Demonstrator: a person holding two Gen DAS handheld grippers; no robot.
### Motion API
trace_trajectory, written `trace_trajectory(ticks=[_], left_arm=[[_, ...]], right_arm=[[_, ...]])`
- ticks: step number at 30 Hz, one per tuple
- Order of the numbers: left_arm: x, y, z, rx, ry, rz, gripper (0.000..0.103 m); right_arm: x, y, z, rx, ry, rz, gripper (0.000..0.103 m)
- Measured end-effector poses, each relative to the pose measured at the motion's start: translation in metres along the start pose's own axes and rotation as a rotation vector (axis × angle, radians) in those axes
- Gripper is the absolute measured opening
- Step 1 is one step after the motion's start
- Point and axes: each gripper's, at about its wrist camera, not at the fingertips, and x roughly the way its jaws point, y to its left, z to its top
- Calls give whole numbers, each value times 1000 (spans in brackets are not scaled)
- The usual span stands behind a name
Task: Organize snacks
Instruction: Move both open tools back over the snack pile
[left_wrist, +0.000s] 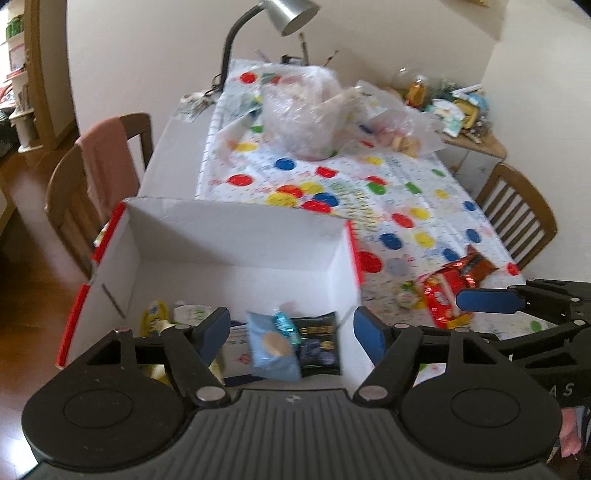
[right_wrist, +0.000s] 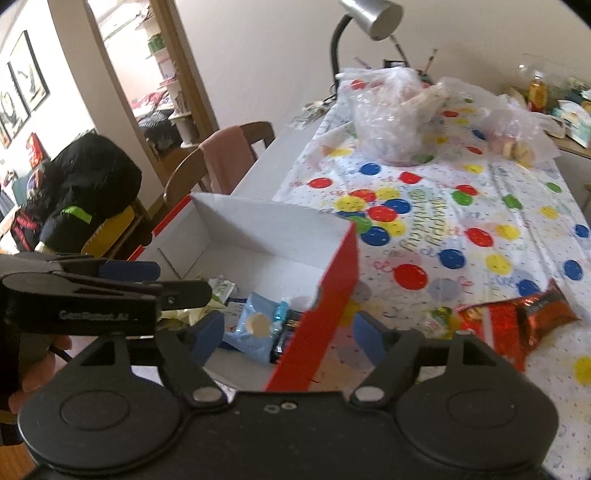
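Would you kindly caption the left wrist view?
Open left gripper above a red-and-white cardboard box holding a light-blue snack packet.

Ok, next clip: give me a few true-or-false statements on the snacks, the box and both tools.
1. The light blue packet lies inside the box. True.
2. The left tool is shut on a snack. False: it is open and holds nothing.
3. The red packets lie on the tablecloth outside the box. True.
4. The right tool grips the red packets. False: it is open and empty.
5. The box has a closed lid. False: its top is open.
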Motion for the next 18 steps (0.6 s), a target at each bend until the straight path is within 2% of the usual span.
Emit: trace_trajectory(ticks=[3,11,18], left_arm=[[-6,-18,-2,20,-25,-23,78],[-5,-66,-9,41,-60,-63,81],[17,-104,-11,14,-31,-93,84]], right_arm=[[-14,-13,-5,14,-18,-12,83],[-46,-60,-20,41,-52,-40,99],[-62,-110,-32,72,-53,-78,103]])
